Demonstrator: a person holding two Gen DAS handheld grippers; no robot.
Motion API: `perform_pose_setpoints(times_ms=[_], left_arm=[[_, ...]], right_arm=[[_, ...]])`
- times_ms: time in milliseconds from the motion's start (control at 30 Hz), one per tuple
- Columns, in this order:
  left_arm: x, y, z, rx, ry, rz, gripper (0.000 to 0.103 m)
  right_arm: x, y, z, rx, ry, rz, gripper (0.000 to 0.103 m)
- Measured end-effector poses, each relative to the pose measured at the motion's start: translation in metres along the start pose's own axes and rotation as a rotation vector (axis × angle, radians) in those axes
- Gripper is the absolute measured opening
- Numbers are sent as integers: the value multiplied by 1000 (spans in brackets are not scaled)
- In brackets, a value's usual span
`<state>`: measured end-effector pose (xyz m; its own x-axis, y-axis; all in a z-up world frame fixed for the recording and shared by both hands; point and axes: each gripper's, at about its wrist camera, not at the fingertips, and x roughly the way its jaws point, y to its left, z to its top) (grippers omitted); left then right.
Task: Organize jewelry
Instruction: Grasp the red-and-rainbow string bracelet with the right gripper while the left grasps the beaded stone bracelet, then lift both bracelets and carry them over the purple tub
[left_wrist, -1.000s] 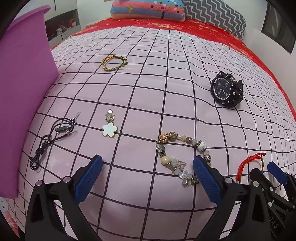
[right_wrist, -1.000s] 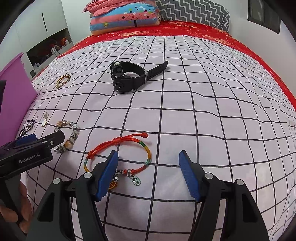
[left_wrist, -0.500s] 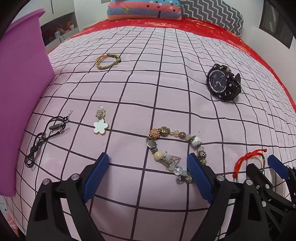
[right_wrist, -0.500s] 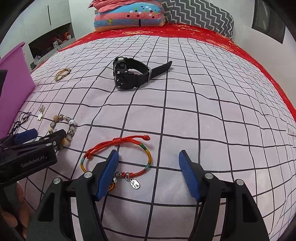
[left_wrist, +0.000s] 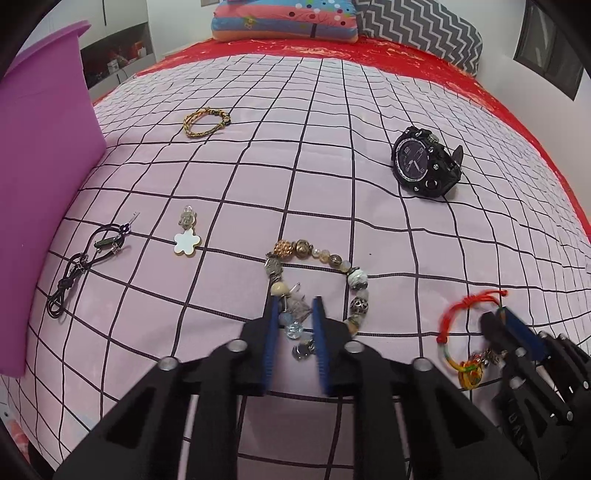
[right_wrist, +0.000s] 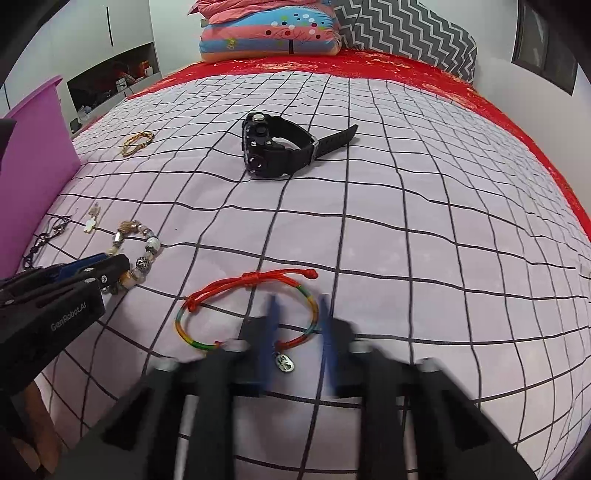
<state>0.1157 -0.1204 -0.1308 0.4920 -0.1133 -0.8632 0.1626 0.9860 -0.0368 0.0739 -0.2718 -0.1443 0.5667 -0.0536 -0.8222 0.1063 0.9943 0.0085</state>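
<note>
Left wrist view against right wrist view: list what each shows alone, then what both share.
Left only: the watch dial, and beads between the closing left gripper's fingers. Right only: the watch strap stretched out, and the oval charm between the right gripper's blurred fingers. Shared: beaded bracelet, red bracelet, gold bracelet, flower charm, black cord, purple box, pillows.

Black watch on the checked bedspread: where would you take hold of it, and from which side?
Probably the strap, from above. The black watch lies on its edge, and its strap is closed into a loop that opens upward, so one finger could drop inside the loop and the other outside. The case looks bulky and knobbly, a less sure pinch.
</note>
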Motion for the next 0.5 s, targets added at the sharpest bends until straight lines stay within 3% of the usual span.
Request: perform_pose_setpoints(times_ms=[200,500], left_arm=[[-8,7,1,-1,3,-68,9],[-40,13,-7,23,-14,-158,9]], right_arm=[[-7,-7,0,48,-8,54,4],[-33,-10,-5,74,-50,91,4]])
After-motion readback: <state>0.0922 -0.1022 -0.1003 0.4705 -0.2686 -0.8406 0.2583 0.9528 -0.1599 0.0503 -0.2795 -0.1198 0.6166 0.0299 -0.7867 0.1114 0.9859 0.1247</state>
